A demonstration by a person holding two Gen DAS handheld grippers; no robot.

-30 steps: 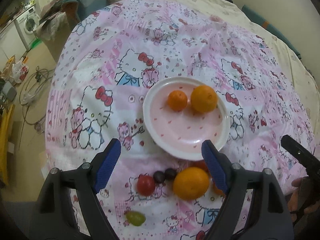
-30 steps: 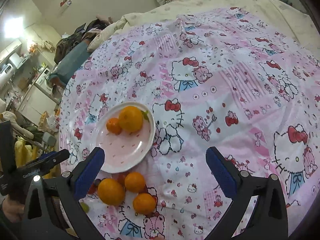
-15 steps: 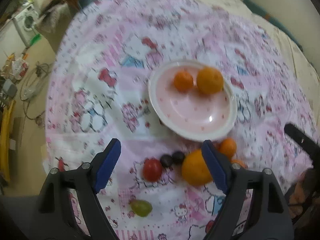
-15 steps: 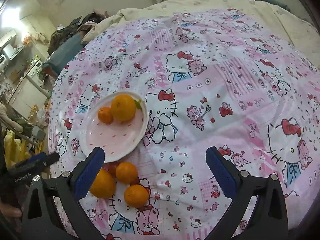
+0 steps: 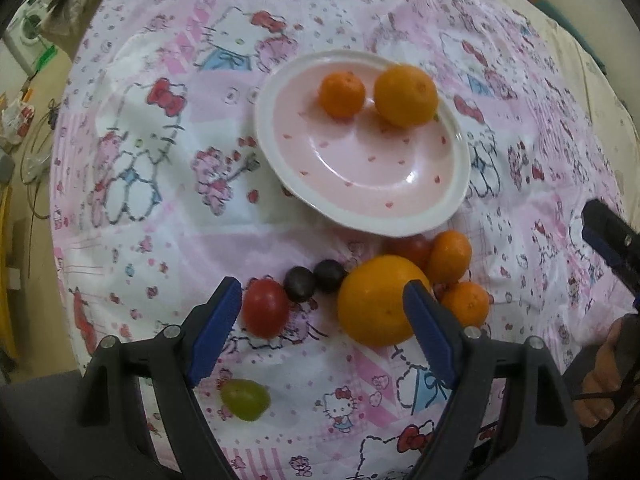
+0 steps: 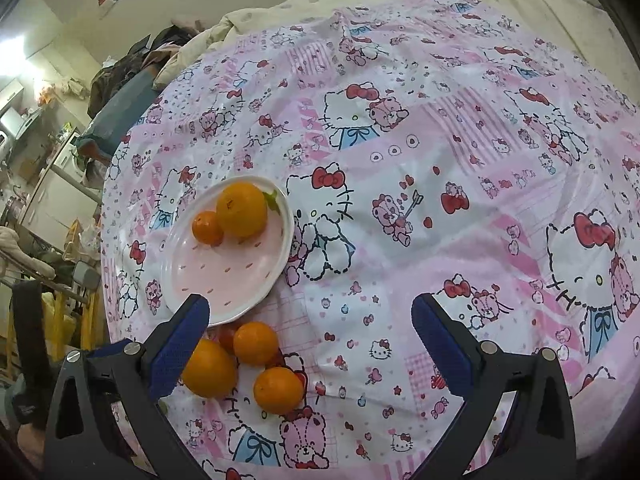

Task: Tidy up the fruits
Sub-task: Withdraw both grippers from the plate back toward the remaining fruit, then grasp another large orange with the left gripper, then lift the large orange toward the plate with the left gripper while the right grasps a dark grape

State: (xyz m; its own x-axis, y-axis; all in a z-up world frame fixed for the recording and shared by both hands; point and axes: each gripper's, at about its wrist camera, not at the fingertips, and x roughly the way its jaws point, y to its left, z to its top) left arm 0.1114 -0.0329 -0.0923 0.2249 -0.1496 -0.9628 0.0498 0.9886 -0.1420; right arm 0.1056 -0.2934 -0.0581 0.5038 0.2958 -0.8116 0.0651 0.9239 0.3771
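A pink plate with a white rim (image 5: pixel 280 168) (image 6: pixel 176 280) lies on the patterned cloth and holds a small orange (image 5: pixel 342 94) (image 6: pixel 207 227) and a bigger orange (image 5: pixel 406 96) (image 6: pixel 241 210). In front of the plate lie a large orange (image 5: pixel 376 304) (image 6: pixel 208 368), two small oranges (image 5: pixel 450 256) (image 5: pixel 466 304), red tomatoes (image 5: pixel 265 312) (image 5: pixel 412 246), two dark grapes (image 5: pixel 299 284) (image 5: pixel 329 276) and a green grape (image 5: pixel 245 400). My left gripper (image 5: pixel 322 334) hangs open just above this loose fruit, nothing held. My right gripper (image 6: pixel 310 344) is open over bare cloth, right of the fruit.
The pink cartoon-print cloth (image 6: pixel 400 160) covers a bed, with cream bedding (image 6: pixel 280 12) behind. Its left edge drops to a floor with cables (image 5: pixel 36 152) and a washing machine (image 5: pixel 28 24). A hand (image 5: pixel 604 384) and the right gripper's finger (image 5: pixel 608 232) show at the right.
My left gripper has sunk toward the loose fruit and tipped further down, so the plate and fruit look larger. The right gripper has hardly moved. Both stay open.
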